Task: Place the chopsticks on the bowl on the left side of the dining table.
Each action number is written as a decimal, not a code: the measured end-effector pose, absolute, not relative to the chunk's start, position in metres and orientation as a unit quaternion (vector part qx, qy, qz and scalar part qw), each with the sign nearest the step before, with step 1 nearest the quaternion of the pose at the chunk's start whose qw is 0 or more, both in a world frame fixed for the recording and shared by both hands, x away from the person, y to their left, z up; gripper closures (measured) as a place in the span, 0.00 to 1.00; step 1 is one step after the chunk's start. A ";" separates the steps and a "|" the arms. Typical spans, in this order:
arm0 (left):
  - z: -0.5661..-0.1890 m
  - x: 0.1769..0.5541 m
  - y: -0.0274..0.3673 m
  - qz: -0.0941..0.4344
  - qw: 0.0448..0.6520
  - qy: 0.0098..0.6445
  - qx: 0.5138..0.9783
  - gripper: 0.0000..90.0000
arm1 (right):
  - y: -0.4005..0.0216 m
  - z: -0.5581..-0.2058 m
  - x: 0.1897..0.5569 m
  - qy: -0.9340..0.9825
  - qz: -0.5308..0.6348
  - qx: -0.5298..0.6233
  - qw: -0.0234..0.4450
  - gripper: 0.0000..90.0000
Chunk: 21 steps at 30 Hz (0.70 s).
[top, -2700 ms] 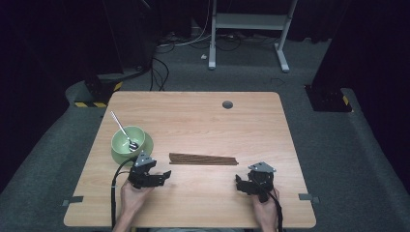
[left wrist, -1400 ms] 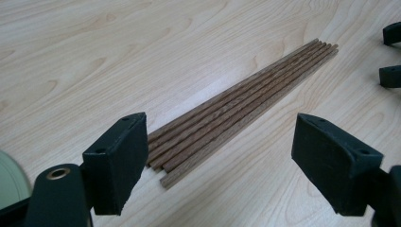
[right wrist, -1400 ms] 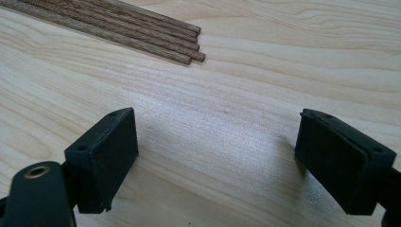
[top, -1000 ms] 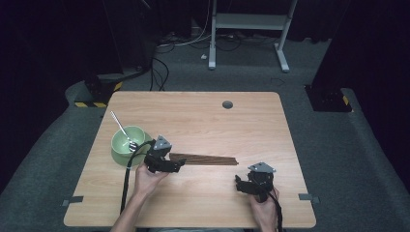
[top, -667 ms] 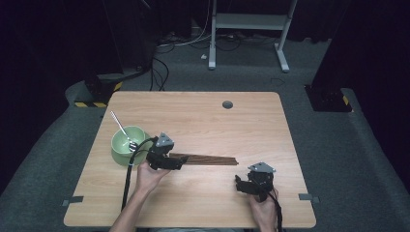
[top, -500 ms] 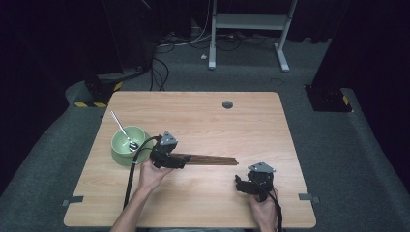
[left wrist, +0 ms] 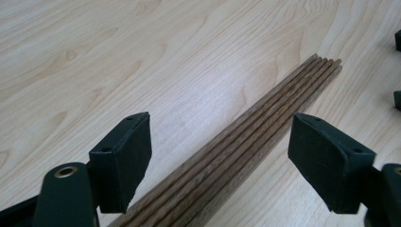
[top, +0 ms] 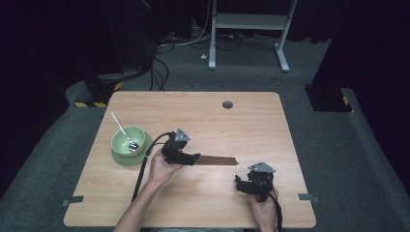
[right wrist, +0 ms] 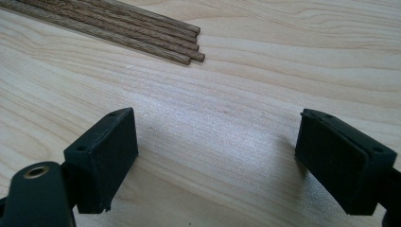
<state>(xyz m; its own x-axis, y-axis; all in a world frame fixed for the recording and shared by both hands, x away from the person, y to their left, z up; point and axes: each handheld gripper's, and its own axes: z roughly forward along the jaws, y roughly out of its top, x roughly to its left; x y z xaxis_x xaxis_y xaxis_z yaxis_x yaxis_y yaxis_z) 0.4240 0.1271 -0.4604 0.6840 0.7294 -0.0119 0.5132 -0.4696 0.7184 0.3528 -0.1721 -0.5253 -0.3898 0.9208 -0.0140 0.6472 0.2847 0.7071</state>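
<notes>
A pale wood counter (top: pixel 203 121) carries a row of dark chopsticks (left wrist: pixel 246 146) lying between the wide-open jaws of the left tool (left wrist: pixel 220 156), nothing gripped. Best lower squarely, then close across all sticks together. The right tool (right wrist: pixel 217 161) waits nearby, open and empty.

High view looks down from above; both gripper views, close to the table (top: pixel 251 125), share the chopsticks (left wrist: pixel 246 142)

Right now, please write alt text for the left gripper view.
Open black tongs straddle a row of dark wooden chopsticks lying side by side on a pale wooden table, without touching them.
</notes>
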 end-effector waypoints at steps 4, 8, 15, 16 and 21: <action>-0.462 0.428 0.120 0.153 0.359 0.363 0.846 0.27 | -0.172 -0.525 0.353 0.771 0.316 0.508 0.217 0.15; -0.466 0.432 0.113 0.147 0.357 0.363 0.848 0.29 | -0.172 -0.525 0.353 0.771 0.316 0.508 0.217 0.15; -0.474 0.438 0.102 0.144 0.346 0.359 0.854 0.33 | -0.172 -0.525 0.353 0.771 0.316 0.508 0.217 0.15; -0.476 0.440 0.102 0.136 0.348 0.360 0.855 0.34 | -0.172 -0.525 0.353 0.771 0.315 0.508 0.217 0.15; -0.480 0.445 0.096 0.136 0.345 0.363 0.855 0.36 | -0.172 -0.525 0.353 0.771 0.315 0.508 0.217 0.15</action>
